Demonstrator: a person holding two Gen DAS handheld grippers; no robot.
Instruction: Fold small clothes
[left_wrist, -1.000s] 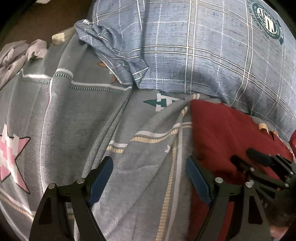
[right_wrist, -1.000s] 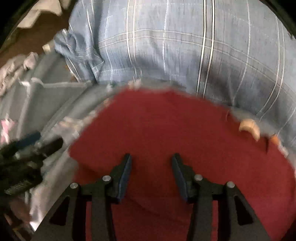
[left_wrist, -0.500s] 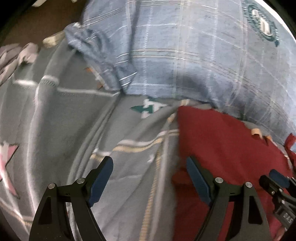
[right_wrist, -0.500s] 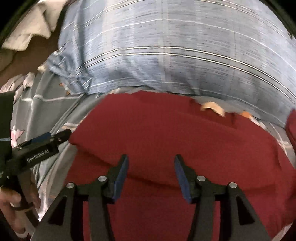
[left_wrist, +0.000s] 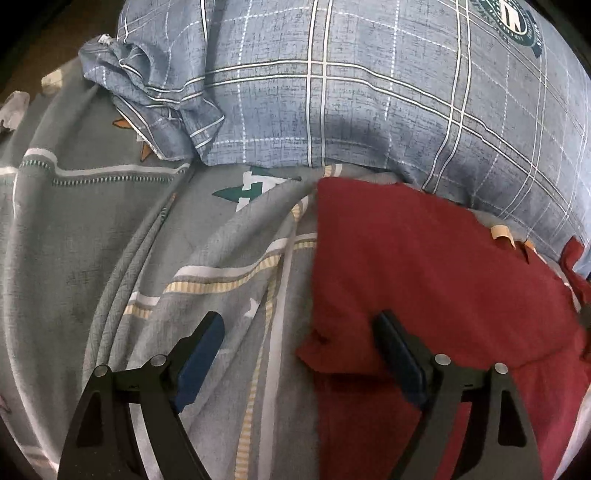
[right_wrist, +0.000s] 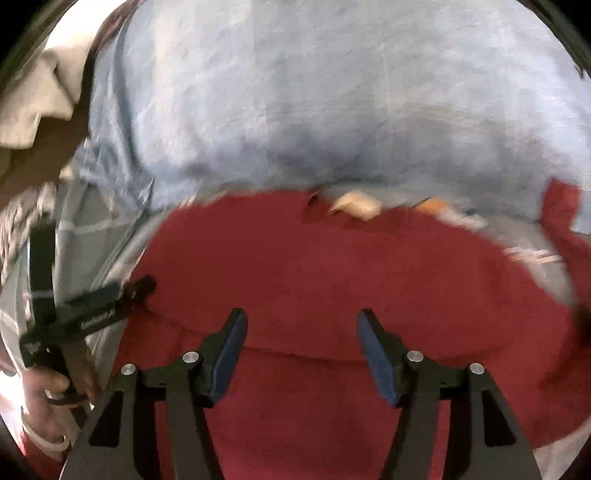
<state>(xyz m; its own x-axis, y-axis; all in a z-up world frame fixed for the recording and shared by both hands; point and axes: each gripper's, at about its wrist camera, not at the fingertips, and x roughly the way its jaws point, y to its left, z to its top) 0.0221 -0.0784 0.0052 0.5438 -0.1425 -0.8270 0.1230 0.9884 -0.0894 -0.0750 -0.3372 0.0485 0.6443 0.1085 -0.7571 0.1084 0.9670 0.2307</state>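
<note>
A dark red garment lies folded over on a grey patterned bedsheet. A folded edge runs across it near my fingers. My left gripper is open and empty, and straddles the garment's left edge near a small corner. In the right wrist view the garment fills the lower half. My right gripper is open and empty just above it. The left gripper shows there at the garment's left edge, held by a hand.
A blue plaid pillow lies right behind the garment, also seen blurred in the right wrist view. A crumpled plaid pillowcase corner lies at back left. Beige cloth sits far left. Another red piece shows at far right.
My right gripper has opened wider and moved forward over the garment. My left gripper has shifted right, so its right finger now stands over the red cloth. The right view is now motion-blurred.
</note>
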